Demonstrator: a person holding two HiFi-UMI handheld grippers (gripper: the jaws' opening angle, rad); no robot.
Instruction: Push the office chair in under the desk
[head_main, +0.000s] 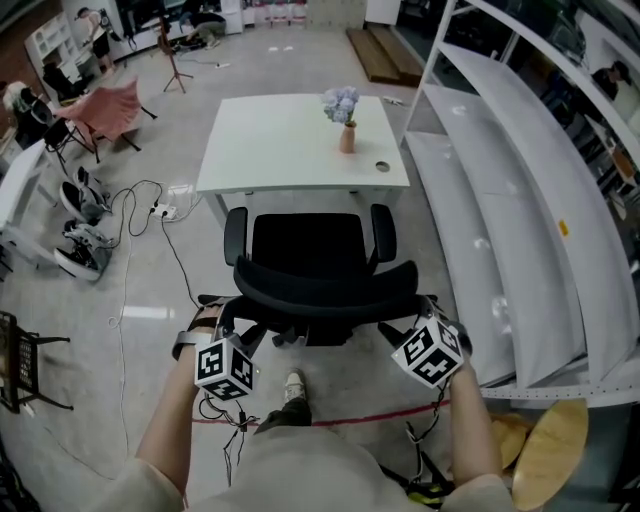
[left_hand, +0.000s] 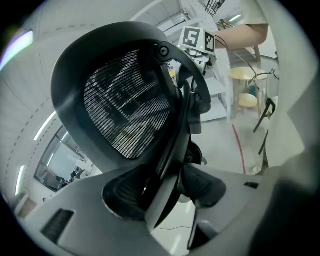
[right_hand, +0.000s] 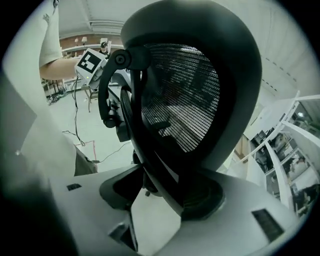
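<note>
A black office chair (head_main: 305, 245) stands just in front of the white desk (head_main: 270, 140), seat toward it, mesh backrest (head_main: 325, 290) toward me. My left gripper (head_main: 245, 335) is at the backrest's left end and my right gripper (head_main: 405, 325) at its right end. In the left gripper view the backrest (left_hand: 125, 105) fills the frame, and its rim runs down between the jaws of the left gripper (left_hand: 165, 200), which are shut on it. The right gripper view shows the same: the backrest (right_hand: 190, 100) has its rim clamped in the right gripper (right_hand: 160, 200).
A vase of flowers (head_main: 345, 125) and a small round object (head_main: 381, 167) sit on the desk's right side. White shelving (head_main: 500, 200) runs close along the right. Cables (head_main: 150, 210) and shoes (head_main: 80, 250) lie on the floor at left. A wooden stool (head_main: 555, 450) stands at bottom right.
</note>
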